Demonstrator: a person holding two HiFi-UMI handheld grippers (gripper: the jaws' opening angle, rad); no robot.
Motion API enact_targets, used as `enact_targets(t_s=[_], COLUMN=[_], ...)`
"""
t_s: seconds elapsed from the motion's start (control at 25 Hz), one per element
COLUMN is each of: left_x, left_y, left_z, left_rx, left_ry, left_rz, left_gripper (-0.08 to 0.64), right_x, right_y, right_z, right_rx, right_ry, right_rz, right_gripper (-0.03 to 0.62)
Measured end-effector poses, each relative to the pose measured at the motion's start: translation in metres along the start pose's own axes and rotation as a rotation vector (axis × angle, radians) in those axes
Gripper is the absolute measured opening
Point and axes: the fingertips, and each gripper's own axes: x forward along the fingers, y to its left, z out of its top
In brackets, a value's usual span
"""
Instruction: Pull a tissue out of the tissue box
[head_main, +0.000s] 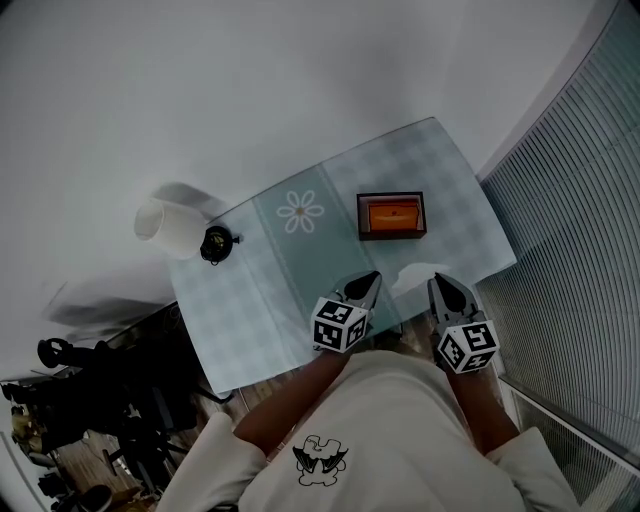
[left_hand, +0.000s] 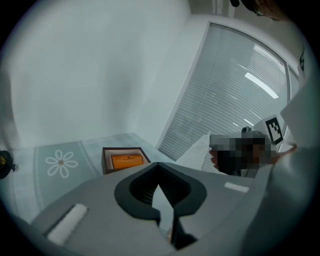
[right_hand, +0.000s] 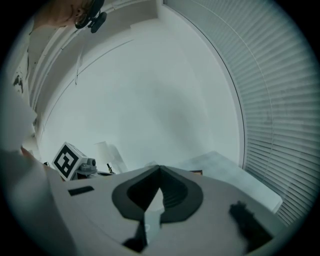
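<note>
The tissue box (head_main: 391, 215) (brown, with orange inside) sits on the desk (head_main: 240, 300), at 3 o'clock from the white flower print (head_main: 298, 212). The right gripper (head_main: 438, 282) has its fingers clenched on a white tissue (head_main: 408, 276). The tissue sticks out at the gripper's 9 o'clock, apart from the box. The left gripper (head_main: 368, 282) is at 6 o'clock from the box, fingers clenched with nothing in them. A white lamp (head_main: 160, 225) stands at the desk's 9 o'clock edge.
</note>
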Motion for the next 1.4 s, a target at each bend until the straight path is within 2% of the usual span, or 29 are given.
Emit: enact_targets(t_s=[0.36,0.6,1.4], left_x=[0.000,-0.001,-0.001], left_y=[0.003,0.002,0.010], left_z=[-0.003,-0.002,-0.007], left_rx=[-0.023,-0.019,-0.044], left_ry=[0.000,-0.004,0.009], left_rz=[0.005,0.005,-0.001], left_gripper=[0.006,0.006,0.006], right_x=[0.000,0.002,0.007], right_y=[0.001,0.002,-0.004], right_z=[-0.002,-0.007,-0.013], right_rx=[0.005,-0.024,0.001], right_ry=[0.001,0.031,0.053], right_rz=[-0.007,-0.021,-0.026], right_gripper=[0.012,0.012,0.012])
